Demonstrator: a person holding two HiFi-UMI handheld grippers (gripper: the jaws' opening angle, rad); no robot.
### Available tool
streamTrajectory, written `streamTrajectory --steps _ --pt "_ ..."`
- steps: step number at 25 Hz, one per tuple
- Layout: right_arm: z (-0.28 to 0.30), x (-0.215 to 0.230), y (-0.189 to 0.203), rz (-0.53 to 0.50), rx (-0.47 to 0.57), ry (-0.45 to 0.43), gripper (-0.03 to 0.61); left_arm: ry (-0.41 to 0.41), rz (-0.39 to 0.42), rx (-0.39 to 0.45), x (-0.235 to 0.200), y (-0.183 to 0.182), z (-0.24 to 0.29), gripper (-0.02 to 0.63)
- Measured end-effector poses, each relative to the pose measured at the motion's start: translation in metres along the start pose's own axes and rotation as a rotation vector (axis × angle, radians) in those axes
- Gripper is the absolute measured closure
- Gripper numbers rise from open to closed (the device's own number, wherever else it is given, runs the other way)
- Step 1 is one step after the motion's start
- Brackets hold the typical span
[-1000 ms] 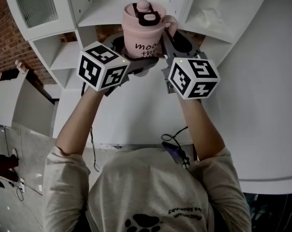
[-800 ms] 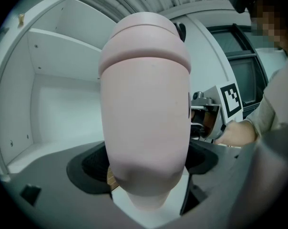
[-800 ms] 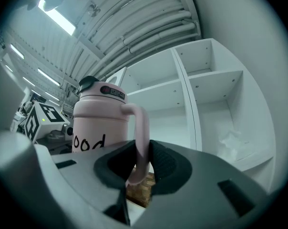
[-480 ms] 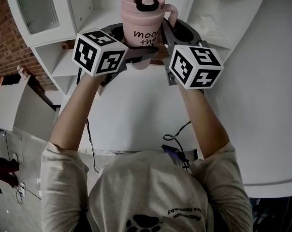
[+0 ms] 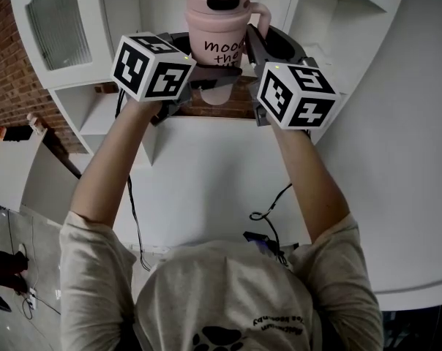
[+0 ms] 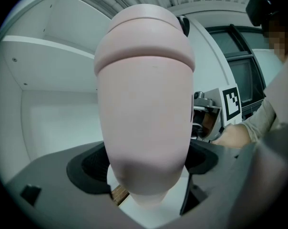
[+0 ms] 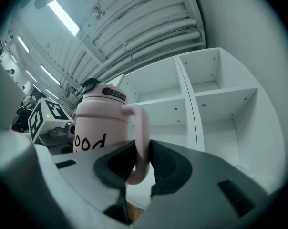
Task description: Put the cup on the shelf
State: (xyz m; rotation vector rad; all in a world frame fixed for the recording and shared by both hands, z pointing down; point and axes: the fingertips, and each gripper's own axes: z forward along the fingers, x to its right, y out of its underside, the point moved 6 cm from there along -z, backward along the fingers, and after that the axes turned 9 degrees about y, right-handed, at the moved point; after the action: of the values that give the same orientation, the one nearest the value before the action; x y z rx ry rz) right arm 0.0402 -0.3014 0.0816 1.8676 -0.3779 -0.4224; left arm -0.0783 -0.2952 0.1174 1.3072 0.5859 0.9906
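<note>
A pink lidded cup (image 5: 219, 39) with black print and a side handle is held up in front of the white shelf unit (image 5: 159, 20). My left gripper (image 5: 206, 79) is shut on the cup's body (image 6: 144, 123), one pad on each side. My right gripper (image 5: 254, 46) is shut on the cup's handle (image 7: 140, 144), which runs down between its two dark pads. The cup (image 7: 102, 123) stands upright, its lid level with the open white compartments (image 7: 206, 109) beyond it.
The shelf unit has several open compartments, left (image 5: 96, 86) and right (image 5: 345, 13) of the cup. A white table (image 5: 206, 174) lies below the arms. A brick wall (image 5: 9, 64) is at the far left, and a black cable (image 5: 268, 214) hangs near my chest.
Both grippers have lifted the cup higher and a little farther toward the shelf. The arms are stretched out more. The grips have not changed.
</note>
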Motion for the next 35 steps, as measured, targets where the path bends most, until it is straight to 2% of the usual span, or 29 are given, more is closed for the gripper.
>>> streamTrajectory --steps 17,22,35 --pt "0.048 0.011 -0.026 0.005 0.045 -0.003 0.494 0.0 0.028 -0.024 -0.044 -0.038 0.001 0.149" --pt "0.065 0.015 -0.024 0.015 0.044 -0.008 0.493 -0.005 0.041 -0.044 -0.06 -0.043 0.004 0.149" --pt "0.109 0.027 -0.007 0.048 0.009 -0.004 0.494 0.0 0.005 -0.072 -0.104 -0.039 0.019 0.149"
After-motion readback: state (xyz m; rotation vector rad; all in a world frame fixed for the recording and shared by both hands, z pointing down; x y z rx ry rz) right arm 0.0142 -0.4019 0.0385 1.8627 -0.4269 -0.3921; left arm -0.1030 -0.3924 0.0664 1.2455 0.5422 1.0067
